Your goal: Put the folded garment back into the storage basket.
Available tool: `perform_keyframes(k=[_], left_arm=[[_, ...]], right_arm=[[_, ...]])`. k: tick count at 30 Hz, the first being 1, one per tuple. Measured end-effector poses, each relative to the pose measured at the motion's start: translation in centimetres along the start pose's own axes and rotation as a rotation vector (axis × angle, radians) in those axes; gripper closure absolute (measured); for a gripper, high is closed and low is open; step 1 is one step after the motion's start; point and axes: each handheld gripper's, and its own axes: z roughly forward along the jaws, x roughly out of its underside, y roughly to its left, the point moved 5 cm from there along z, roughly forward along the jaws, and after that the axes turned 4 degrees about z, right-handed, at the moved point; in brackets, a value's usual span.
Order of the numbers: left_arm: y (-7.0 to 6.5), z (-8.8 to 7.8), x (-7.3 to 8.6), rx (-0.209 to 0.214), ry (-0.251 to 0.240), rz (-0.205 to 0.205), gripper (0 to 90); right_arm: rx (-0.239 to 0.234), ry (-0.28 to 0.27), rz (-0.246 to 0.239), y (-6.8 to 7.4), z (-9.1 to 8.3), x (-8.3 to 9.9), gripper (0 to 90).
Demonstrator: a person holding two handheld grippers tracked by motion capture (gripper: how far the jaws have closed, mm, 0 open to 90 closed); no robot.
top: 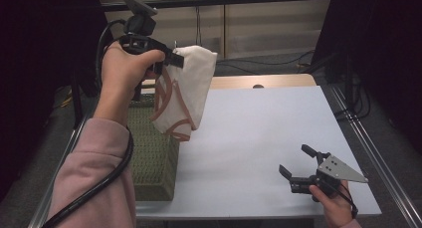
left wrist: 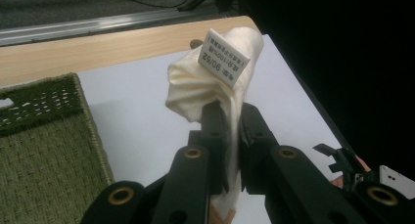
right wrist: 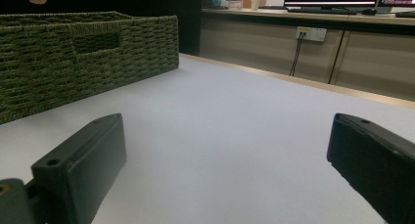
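The table [top: 278, 133] has a pale top with a bare wooden strip along its far edge. On its left side stands a green woven basket [top: 152, 153], open at the top, with a handle slot in the end wall seen from the right gripper view [right wrist: 95, 42]; in the left gripper view its rim and woven floor show at the lower left [left wrist: 44, 136]. A person's left arm in a pink sleeve [top: 92, 178] rises from the bottom left of the high view, and the left hand [top: 122, 71] holds the left gripper [top: 171, 58] raised above the far end of the basket. From it hangs a cream cloth [top: 186, 88] with reddish-brown curved lines, clear of the table, its lower end near the basket's right rim. In the left gripper view the jaws are pressed on the cloth [left wrist: 215, 87]: a thin fold runs down between the two fingers [left wrist: 215, 131], while the bulk bunches up just past their tips and a small white tag [left wrist: 223, 61] with printed characters stands at the top. The right gripper [top: 298, 166] is held low over the table's near right corner by the right hand [top: 336, 205], well apart from the cloth, its jaws spread wide with bare tabletop between them [right wrist: 225, 150].
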Motion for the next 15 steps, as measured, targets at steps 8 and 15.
perform_keyframes(k=[8, 15], left_arm=[[0.8, -1.1, 0.3, -0.015, -0.005, -0.009, 83.4], [1.3, -1.8, 0.5, -0.027, -0.022, -0.029, 83.4]], right_arm=[[0.001, 0.0, -0.008, 0.0, 0.0, 0.0, 0.8], [0.002, 0.0, 0.005, 0.1, 0.0, 0.0, 0.8]])
